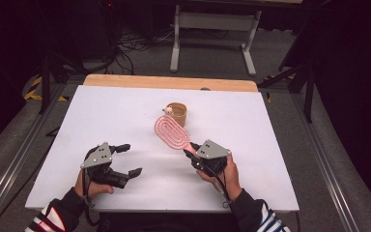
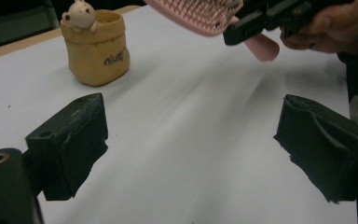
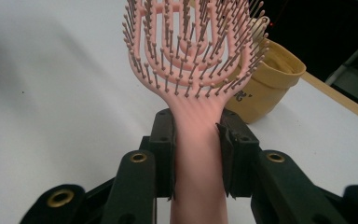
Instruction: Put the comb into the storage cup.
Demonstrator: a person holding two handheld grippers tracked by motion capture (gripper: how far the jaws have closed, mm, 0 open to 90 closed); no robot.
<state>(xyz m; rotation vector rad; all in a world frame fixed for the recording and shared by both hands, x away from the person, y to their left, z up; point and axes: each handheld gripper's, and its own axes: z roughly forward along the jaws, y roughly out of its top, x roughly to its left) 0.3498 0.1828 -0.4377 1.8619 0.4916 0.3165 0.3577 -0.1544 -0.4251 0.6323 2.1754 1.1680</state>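
Now | left gripper jaws spread, empty | right gripper jaws pinching pink bristly hairbrush handle

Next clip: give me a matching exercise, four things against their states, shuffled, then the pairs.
1. brush
2. pouch
3. left gripper
4. right gripper

a. open, nothing between its jaws
b. shut on a pink handle
c. standing upright on the table
d. held above the table by its handle

Pairs: 1-d, 2-c, 3-a, 4-b

White table; pouch (upright)
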